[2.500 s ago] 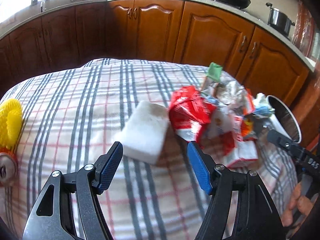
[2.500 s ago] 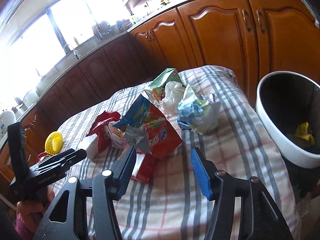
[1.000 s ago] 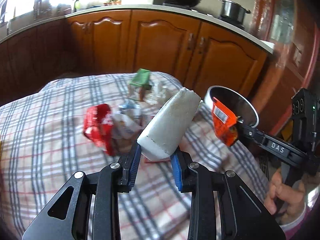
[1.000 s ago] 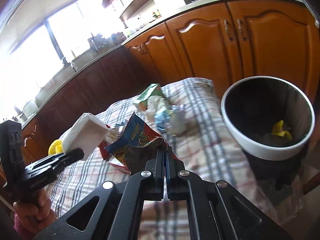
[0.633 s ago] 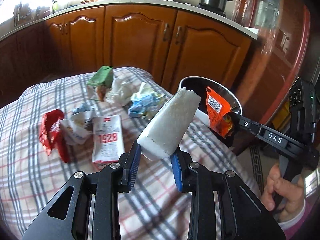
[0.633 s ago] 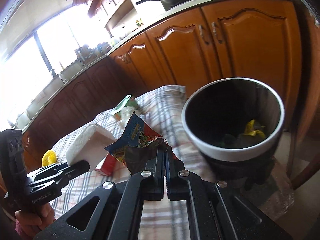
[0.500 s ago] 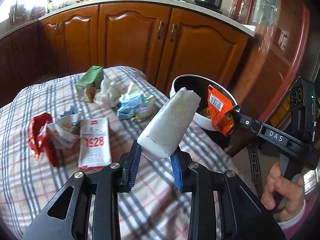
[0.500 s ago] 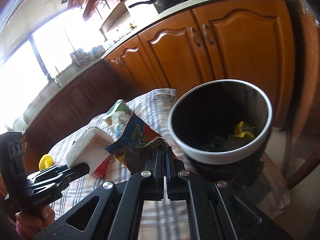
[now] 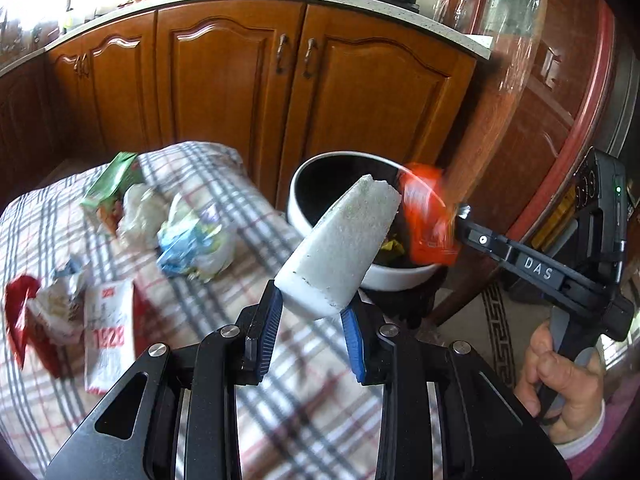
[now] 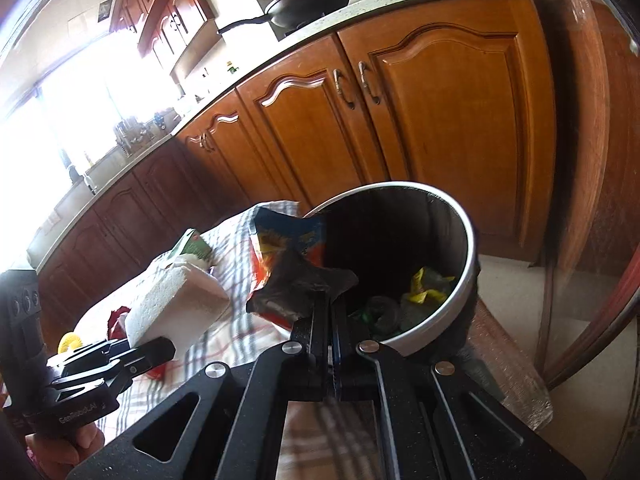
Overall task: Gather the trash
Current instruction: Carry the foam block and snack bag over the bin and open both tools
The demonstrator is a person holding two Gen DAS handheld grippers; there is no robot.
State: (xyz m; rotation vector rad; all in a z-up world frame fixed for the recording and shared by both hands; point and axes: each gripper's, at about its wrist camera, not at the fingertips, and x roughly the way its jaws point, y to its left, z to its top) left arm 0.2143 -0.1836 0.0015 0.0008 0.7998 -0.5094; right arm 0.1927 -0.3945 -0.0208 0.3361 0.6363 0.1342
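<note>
Two grippers are each carrying a piece of trash toward the same bin. Nearest in the left wrist view, the left gripper (image 9: pixel 312 316) has its blue-padded fingers (image 9: pixel 267 322) pressed against the lower end of a white, grainy foam block (image 9: pixel 340 250), which tilts up and to the right so its far end overlaps the bin's rim. In the right wrist view, the right gripper (image 10: pixel 331 312) has its fingers pinched flat together on the crumpled dark inner side of an orange and blue foil snack bag (image 10: pixel 286 258); the bag rises from the fingertips at the near left edge of the bin's opening. From the left wrist view the same bag shows as a blurred orange shape (image 9: pixel 428 220) held over the bin.

Just beyond both loads stands the round white-rimmed waste bin with a dark interior (image 10: pixel 466 280), beside the edge of the plaid-clothed tabletop (image 9: pixel 248 216). Yellow and dark scraps (image 10: pixel 420 286) lie at its bottom.

Farther left on the cloth lie a white packet printed with red numerals (image 9: pixel 108 332), a red wrapper (image 9: pixel 18 320), a crumpled blue and white bag (image 9: pixel 192 246) and a green carton (image 9: pixel 118 180). Behind everything runs a row of brown wooden cabinet doors (image 9: pixel 228 80).
</note>
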